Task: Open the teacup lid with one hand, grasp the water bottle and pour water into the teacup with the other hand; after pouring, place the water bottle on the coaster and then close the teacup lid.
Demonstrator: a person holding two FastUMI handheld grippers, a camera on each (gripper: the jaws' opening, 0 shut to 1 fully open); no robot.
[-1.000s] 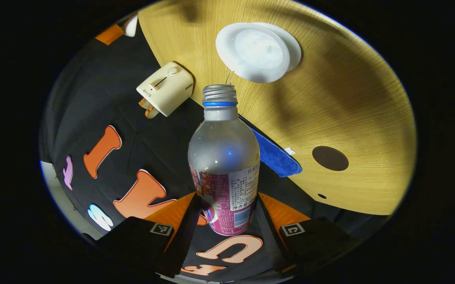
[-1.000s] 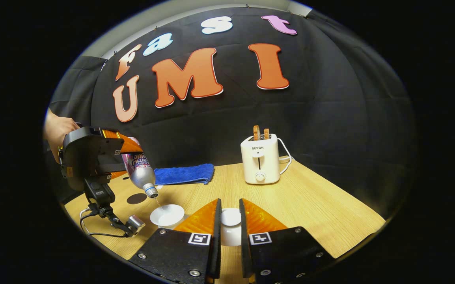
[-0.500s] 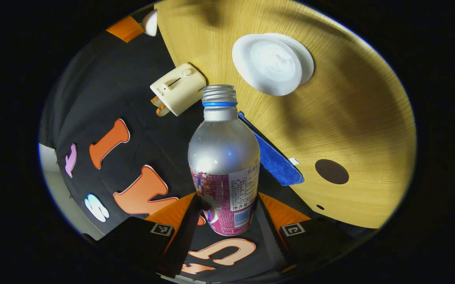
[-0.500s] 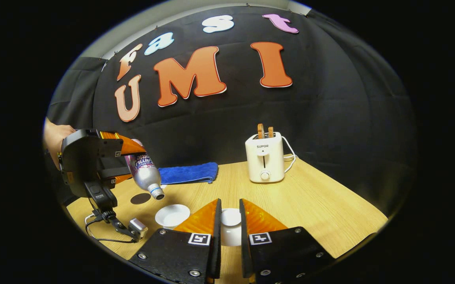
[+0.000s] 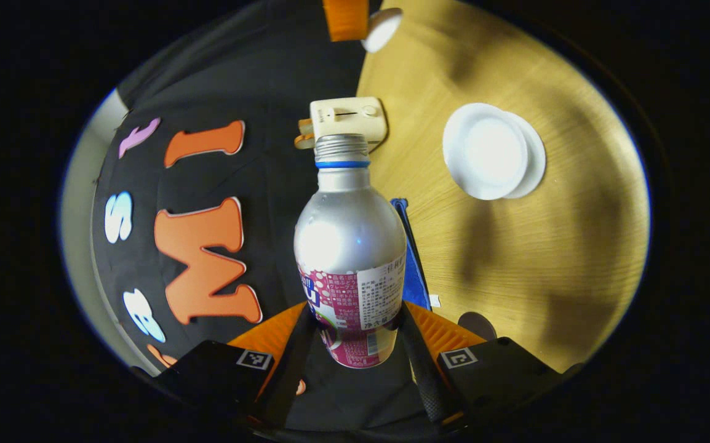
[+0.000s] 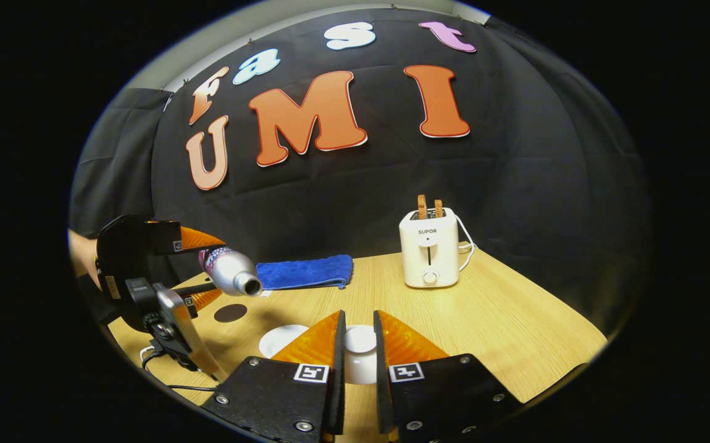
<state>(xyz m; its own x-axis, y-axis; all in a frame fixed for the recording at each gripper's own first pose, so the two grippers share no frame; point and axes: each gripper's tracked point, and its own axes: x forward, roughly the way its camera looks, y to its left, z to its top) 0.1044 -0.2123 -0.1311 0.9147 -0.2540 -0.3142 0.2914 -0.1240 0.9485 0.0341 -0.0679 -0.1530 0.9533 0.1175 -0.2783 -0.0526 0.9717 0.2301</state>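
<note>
Left hand-held gripper (image 5: 355,344): clamped on the lower body of the water bottle (image 5: 350,246), both fingers pressing its sides.
Water bottle: uncapped, lying roughly level above the desk (image 6: 484,320), mouth open toward the teacup side.
Right hand-held gripper (image 6: 358,363): fingers close together on the white teacup lid (image 6: 360,344), held beside the teacup.
Teacup (image 5: 487,151): open, on its saucer, on the desk.
Coaster (image 6: 230,312): dark disc on the desk, near the left edge, just before the blue towel (image 6: 303,272).
Risk, spill: the open mouth is not yet upright; any dip of the neck probably sends water onto the desk.
Risk, slip: the grip sits low on a smooth metal body; a quick swing may rotate the bottle between the fingers.
Risk, placement: the coaster is small and close to the desk edge; an off-centre landing could tip the bottle.
Open room: bare desk between teacup and toaster (image 6: 429,249); the towel limits the far side of the coaster.
</note>
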